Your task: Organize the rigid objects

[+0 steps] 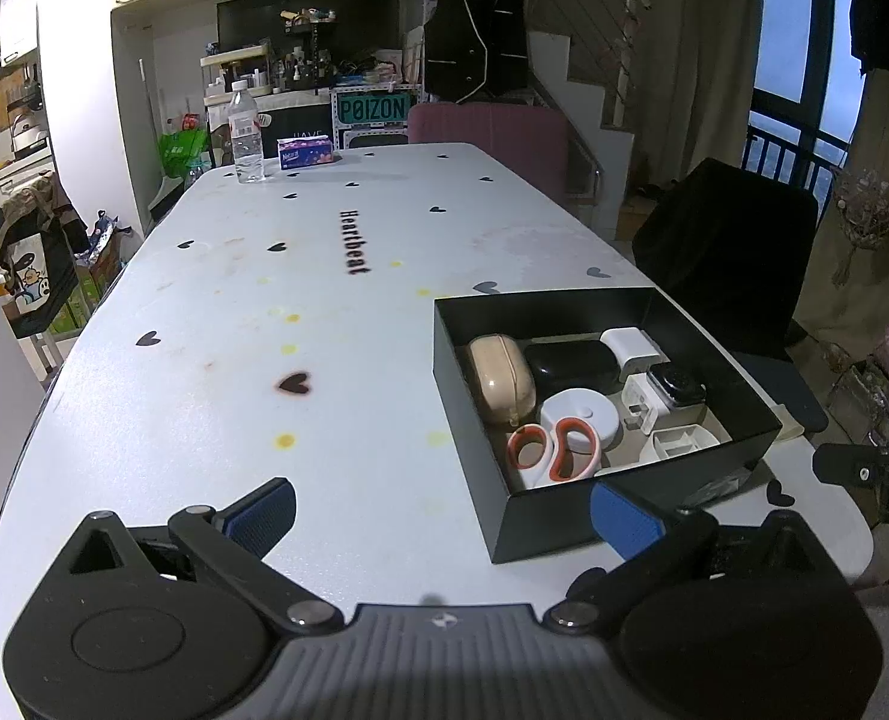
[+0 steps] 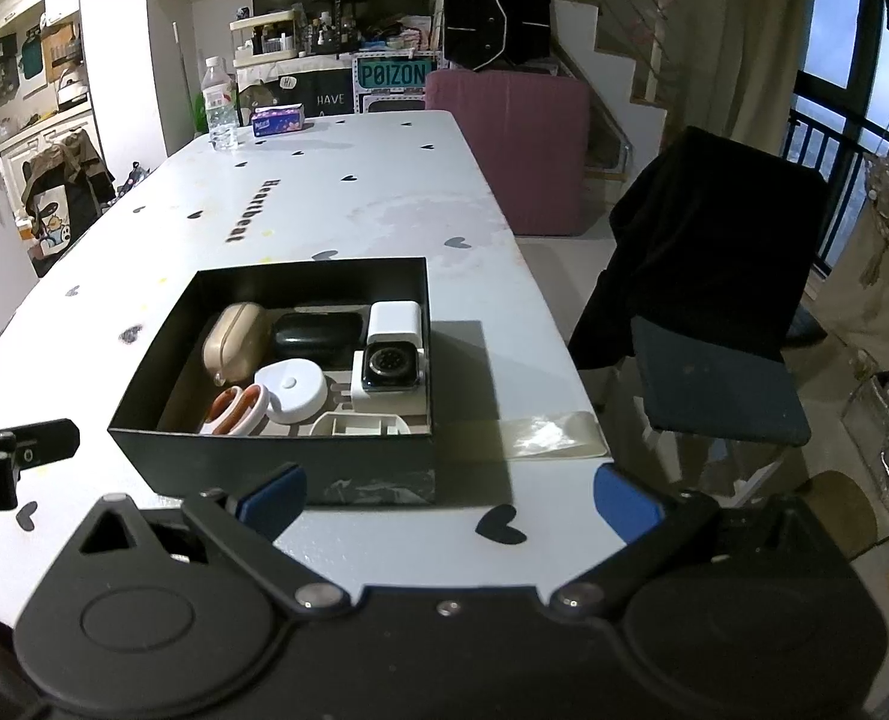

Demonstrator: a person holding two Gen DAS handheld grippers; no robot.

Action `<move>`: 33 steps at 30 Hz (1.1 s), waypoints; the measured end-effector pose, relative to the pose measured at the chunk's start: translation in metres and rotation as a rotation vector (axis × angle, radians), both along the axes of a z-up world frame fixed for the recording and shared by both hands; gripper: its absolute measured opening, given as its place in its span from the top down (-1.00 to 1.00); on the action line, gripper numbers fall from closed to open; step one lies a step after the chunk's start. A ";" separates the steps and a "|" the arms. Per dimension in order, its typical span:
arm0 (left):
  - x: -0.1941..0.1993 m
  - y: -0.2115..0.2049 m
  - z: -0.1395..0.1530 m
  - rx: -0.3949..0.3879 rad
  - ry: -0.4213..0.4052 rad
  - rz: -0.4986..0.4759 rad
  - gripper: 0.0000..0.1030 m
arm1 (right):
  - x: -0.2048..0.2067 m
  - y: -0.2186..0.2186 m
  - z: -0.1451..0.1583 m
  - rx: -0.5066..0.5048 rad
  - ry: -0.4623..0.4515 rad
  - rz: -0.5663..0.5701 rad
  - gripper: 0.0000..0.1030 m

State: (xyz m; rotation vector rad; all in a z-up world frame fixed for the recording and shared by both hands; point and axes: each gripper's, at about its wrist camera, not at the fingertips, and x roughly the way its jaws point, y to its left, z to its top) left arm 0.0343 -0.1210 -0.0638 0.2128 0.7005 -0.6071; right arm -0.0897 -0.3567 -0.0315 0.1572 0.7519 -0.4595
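Note:
A black open box (image 1: 558, 516) (image 2: 276, 468) stands near the table's front right. Inside lie a beige case (image 1: 500, 378) (image 2: 234, 343), a black case (image 1: 570, 365) (image 2: 317, 336), a white charger (image 1: 631, 350) (image 2: 394, 321), a smartwatch (image 1: 675, 387) (image 2: 388, 367), a white round device (image 1: 582, 413) (image 2: 293, 390), orange-handled scissors (image 1: 552, 450) (image 2: 237, 409) and a white plastic piece (image 1: 681, 441) (image 2: 360, 423). My left gripper (image 1: 444, 516) is open and empty, left of the box's near corner. My right gripper (image 2: 450, 501) is open and empty, just in front of the box.
A water bottle (image 1: 246, 132) (image 2: 219, 105) and a tissue pack (image 1: 305, 153) (image 2: 279, 120) stand at the table's far end. A black-draped chair (image 1: 726, 252) (image 2: 708, 252) is to the right of the table. A pink chair (image 1: 492, 132) is at the far end.

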 end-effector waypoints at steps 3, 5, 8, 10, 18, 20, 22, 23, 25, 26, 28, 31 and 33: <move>0.000 0.000 0.000 0.000 0.000 0.001 -1.00 | 0.000 0.000 0.000 -0.001 0.000 0.001 -1.00; 0.000 0.000 0.000 0.000 0.000 -0.001 -1.00 | 0.000 0.000 0.000 0.001 -0.002 0.000 -1.00; -0.001 0.001 -0.001 0.002 -0.001 -0.002 -1.00 | 0.000 0.000 0.000 0.000 -0.001 0.000 -1.00; -0.001 0.001 -0.001 0.002 0.000 -0.002 -1.00 | 0.000 0.001 0.000 0.000 0.001 0.001 -1.00; -0.001 0.001 -0.001 0.002 0.001 -0.002 -1.00 | 0.000 0.001 0.000 0.002 0.001 0.002 -1.00; -0.001 0.001 -0.001 0.002 0.001 -0.003 -1.00 | -0.001 0.001 0.000 0.005 0.000 0.003 -1.00; -0.002 0.001 -0.002 0.003 0.000 -0.003 -1.00 | 0.000 0.001 0.000 0.003 0.001 0.003 -1.00; -0.002 0.001 -0.002 0.003 0.000 -0.002 -1.00 | -0.001 0.001 0.000 0.003 0.002 0.002 -1.00; -0.002 0.001 -0.002 0.003 0.001 -0.003 -1.00 | -0.001 0.001 0.000 0.003 0.002 0.004 -1.00; -0.002 0.001 -0.002 0.003 0.000 -0.002 -1.00 | -0.001 0.001 0.000 0.003 0.001 0.004 -1.00; -0.002 0.001 -0.002 0.003 0.001 -0.002 -1.00 | 0.000 0.001 0.000 0.003 0.001 0.003 -1.00; -0.002 0.001 -0.002 0.003 0.001 -0.002 -1.00 | -0.001 0.001 0.000 0.002 0.002 0.003 -1.00; -0.002 0.001 -0.002 0.003 0.001 -0.002 -1.00 | -0.001 0.001 0.000 0.001 0.003 0.004 -1.00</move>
